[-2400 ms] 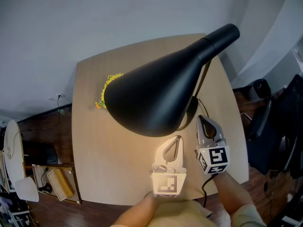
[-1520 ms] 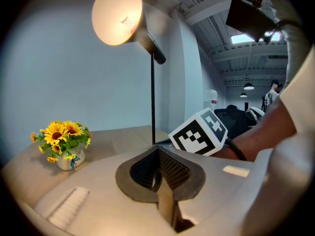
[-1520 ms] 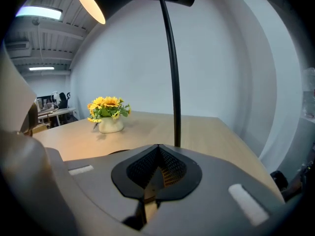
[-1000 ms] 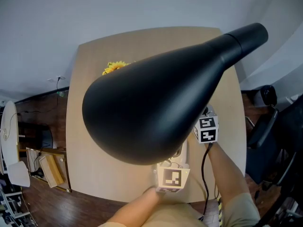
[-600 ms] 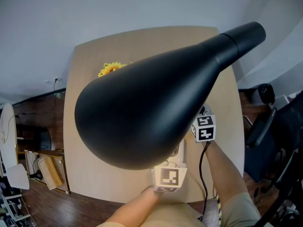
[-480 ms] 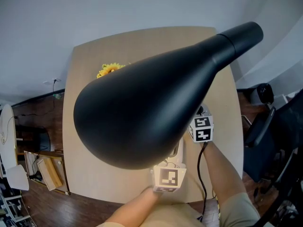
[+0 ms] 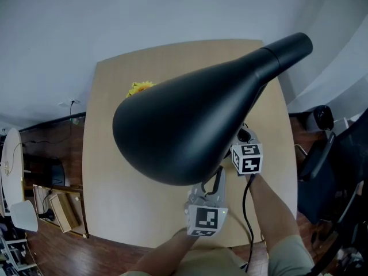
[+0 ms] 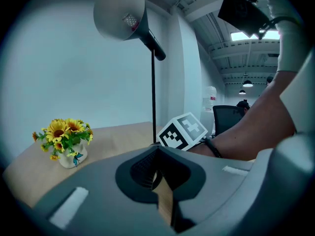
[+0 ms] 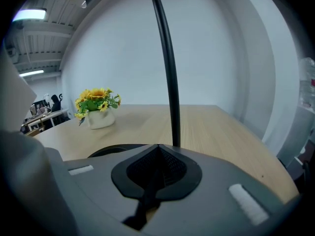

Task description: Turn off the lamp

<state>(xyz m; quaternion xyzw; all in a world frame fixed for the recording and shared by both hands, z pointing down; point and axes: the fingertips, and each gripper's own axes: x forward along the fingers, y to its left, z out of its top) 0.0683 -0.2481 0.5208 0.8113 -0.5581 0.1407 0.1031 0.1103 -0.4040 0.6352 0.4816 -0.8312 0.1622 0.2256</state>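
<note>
The lamp (image 7: pixel 190 119) looms over both grippers, its pole (image 9: pixel 167 68) just ahead of the right gripper (image 7: pixel 244 137), which is closed and empty, as is the left gripper (image 7: pixel 214 183).

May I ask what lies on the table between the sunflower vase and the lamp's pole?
Nothing; the left gripper view shows bare wooden table between the sunflower vase and the lamp pole.

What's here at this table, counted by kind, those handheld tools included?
Black lamp: 1
Vase of sunflowers: 1
Handheld grippers: 2, the left gripper and the right gripper
Total: 4
</note>
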